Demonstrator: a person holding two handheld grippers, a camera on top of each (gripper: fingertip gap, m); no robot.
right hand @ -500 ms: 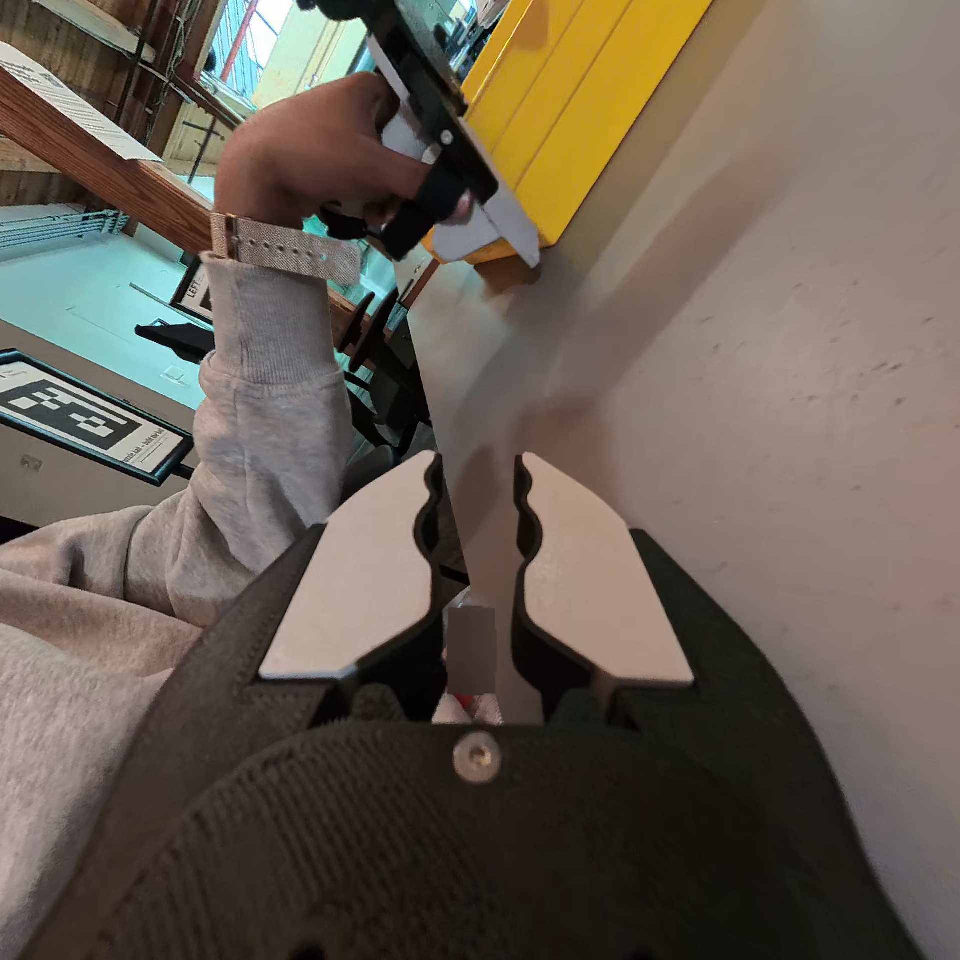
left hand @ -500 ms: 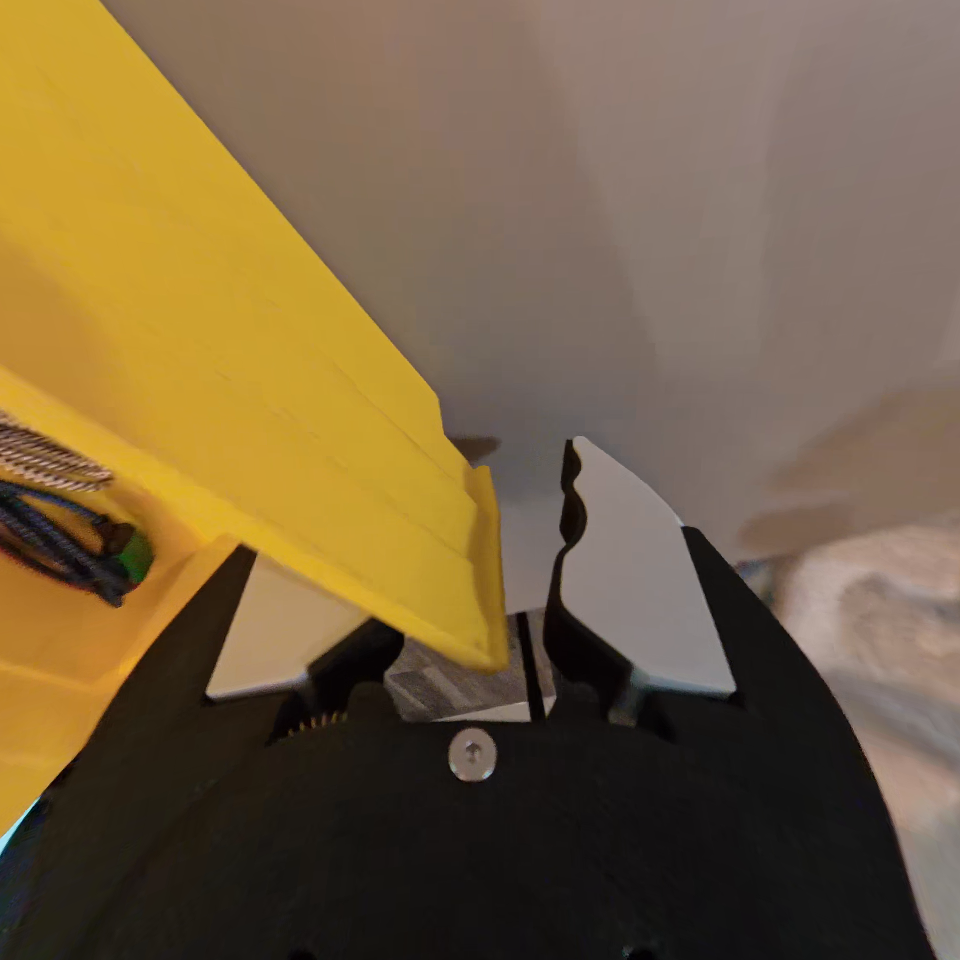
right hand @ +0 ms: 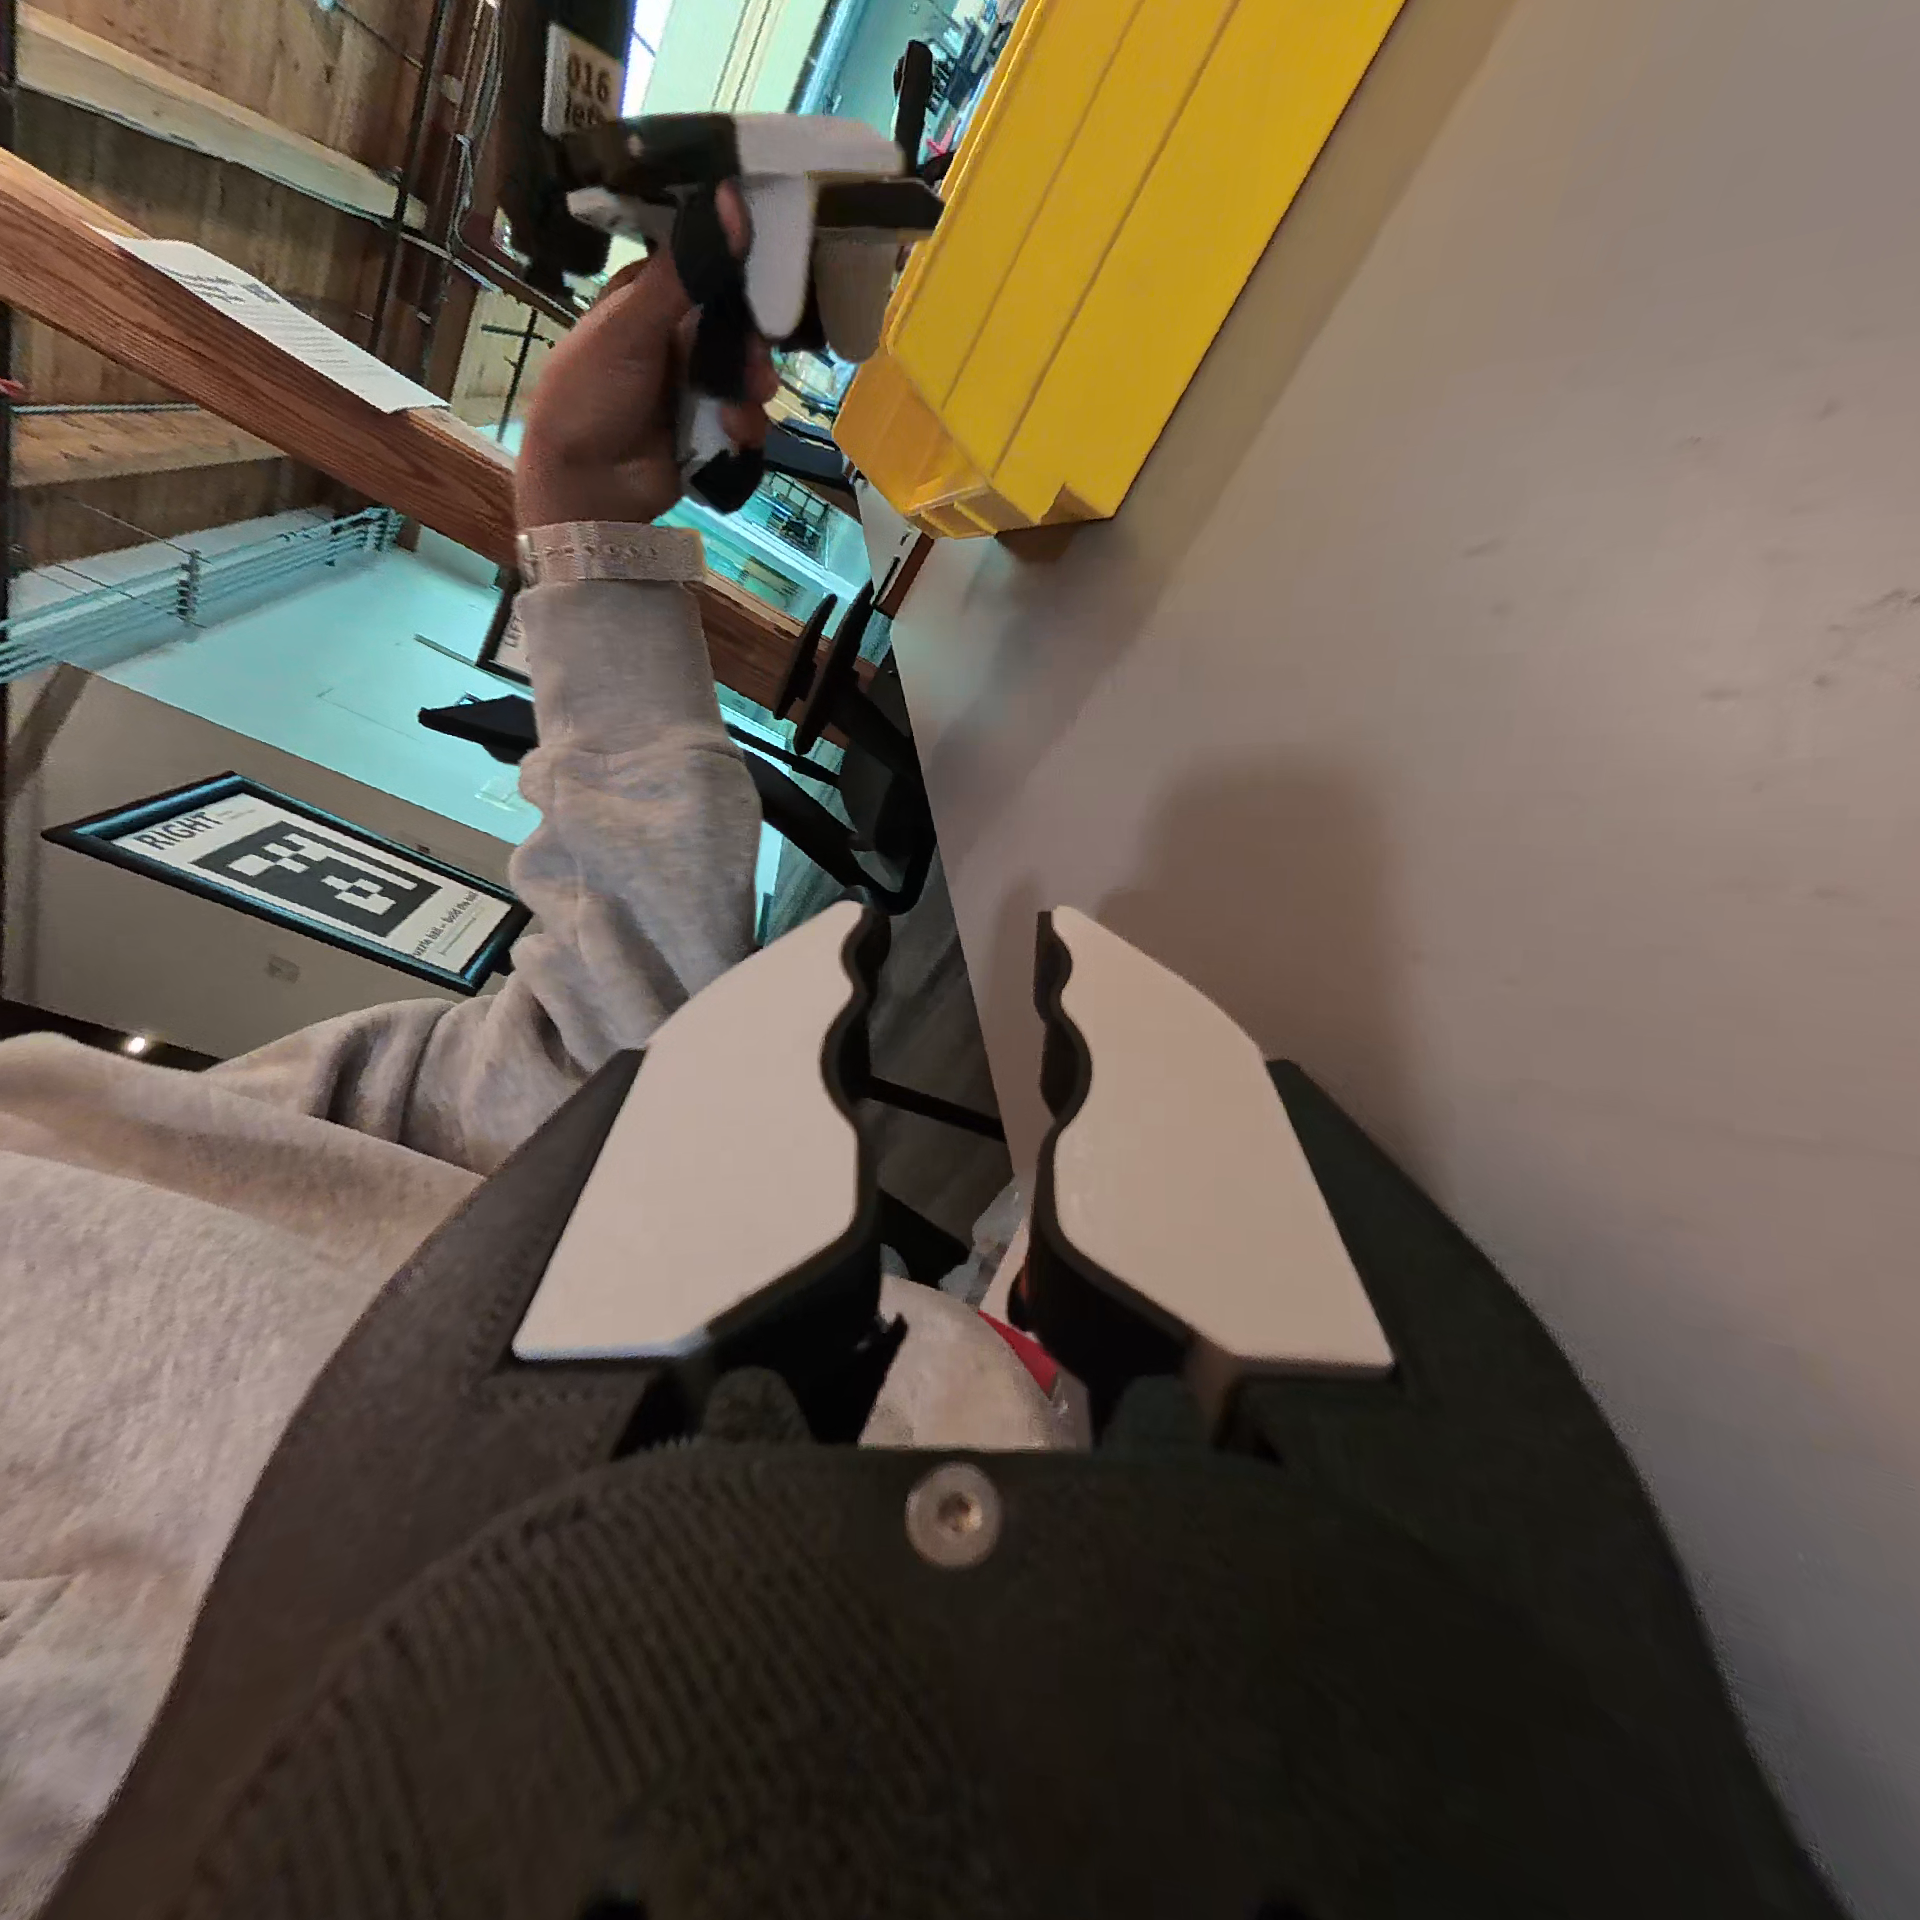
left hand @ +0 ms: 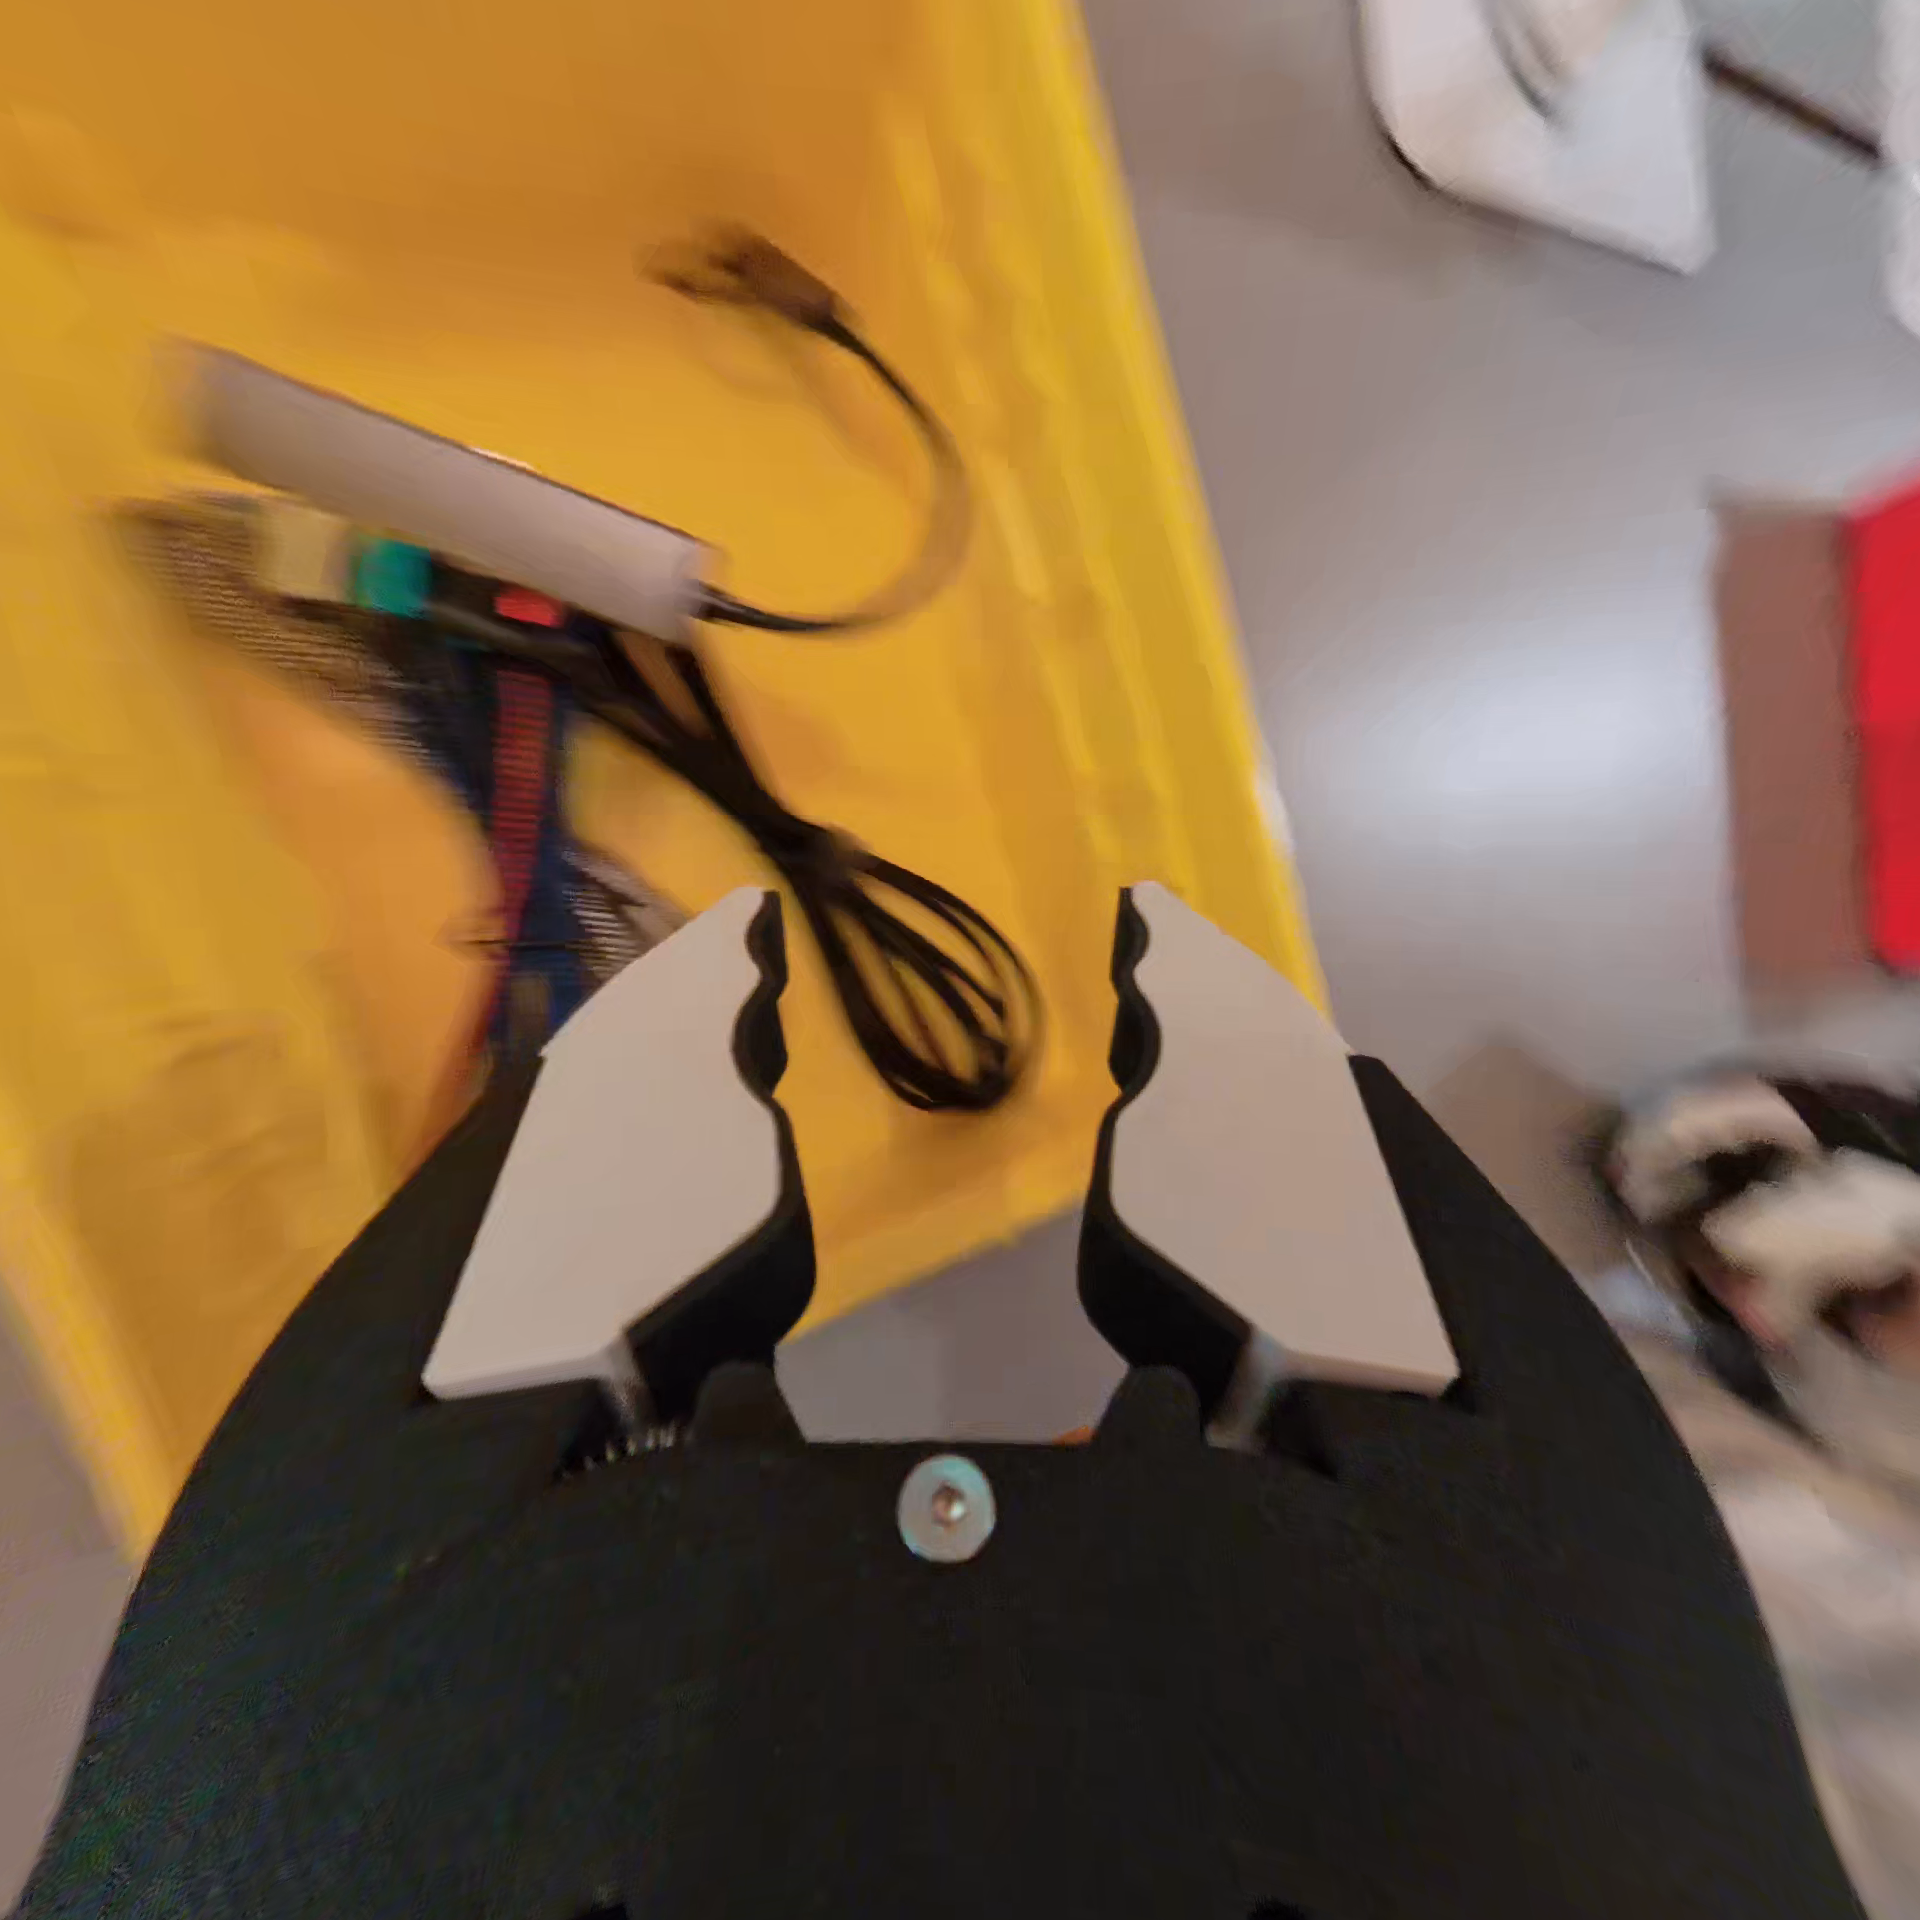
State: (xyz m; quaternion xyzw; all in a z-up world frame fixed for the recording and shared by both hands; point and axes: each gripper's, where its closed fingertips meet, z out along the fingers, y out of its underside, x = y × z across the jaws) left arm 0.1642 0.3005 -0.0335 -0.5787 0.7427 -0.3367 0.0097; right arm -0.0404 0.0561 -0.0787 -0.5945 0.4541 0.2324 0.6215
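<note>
left gripper (left hand: 945,914) – jaws spread above black cable bundle (left hand: 914,997) in yellow bin (left hand: 1091,520) | right gripper (right hand: 951,930) – jaws spread, empty

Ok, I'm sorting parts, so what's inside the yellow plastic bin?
Inside the yellow plastic bin: a looped black cable bundle, a white tube-like piece, and blurred red, blue and green-tipped leads. The open left gripper covers the near corner.

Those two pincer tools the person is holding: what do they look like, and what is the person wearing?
Each gripper, left and right, has a broad black ribbed body with a silver screw at its middle. Its two fingers are flat pale grey plates with wavy black inner edges. The person wears a light grey sweatshirt sleeve with a ribbed cuff and a pale woven watch strap.
</note>
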